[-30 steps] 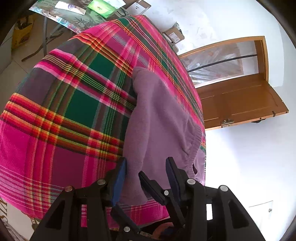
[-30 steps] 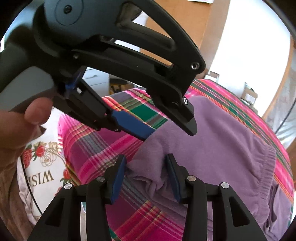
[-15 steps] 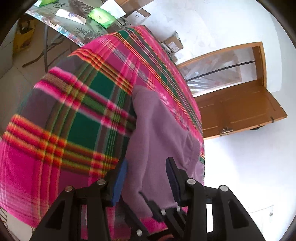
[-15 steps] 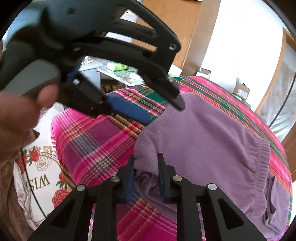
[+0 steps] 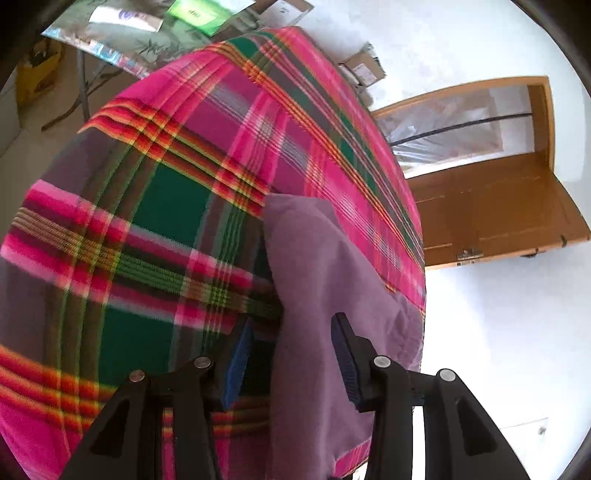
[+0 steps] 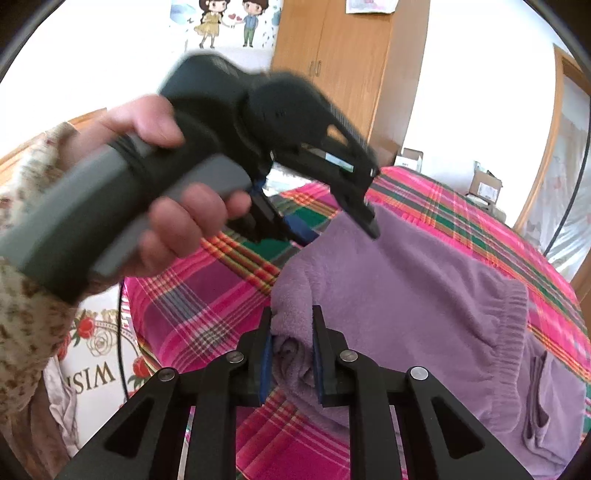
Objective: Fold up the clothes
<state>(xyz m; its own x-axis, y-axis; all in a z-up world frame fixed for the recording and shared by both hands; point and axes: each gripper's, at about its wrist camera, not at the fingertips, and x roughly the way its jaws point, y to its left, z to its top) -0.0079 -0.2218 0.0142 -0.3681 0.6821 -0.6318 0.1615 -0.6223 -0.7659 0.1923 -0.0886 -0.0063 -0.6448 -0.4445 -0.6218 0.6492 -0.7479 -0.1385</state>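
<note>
A purple fleece garment (image 6: 406,288) lies on a bed covered by a pink and green plaid blanket (image 6: 207,295). My right gripper (image 6: 291,347) has its jaws closing on a bunched fold at the garment's near left corner, and the pads press the fabric. A hand (image 6: 177,214) holds my left gripper (image 6: 332,229) over the garment's far left corner. In the left wrist view the left gripper (image 5: 291,354) stands open. The garment's edge (image 5: 325,295) runs between its fingers, and the left pad is clear of the cloth.
The plaid blanket (image 5: 147,221) falls away at the bed's left side. A table with papers (image 5: 147,22) and cardboard boxes (image 5: 362,66) stand beyond the bed. A wooden door (image 5: 498,206) is at the right, a wardrobe (image 6: 343,55) behind. A rose-print pillow (image 6: 96,369) lies at the lower left.
The right gripper's jaws have narrowed onto the garment's near fold. The left gripper has moved away along the garment's left edge toward its far corner, staying open.
</note>
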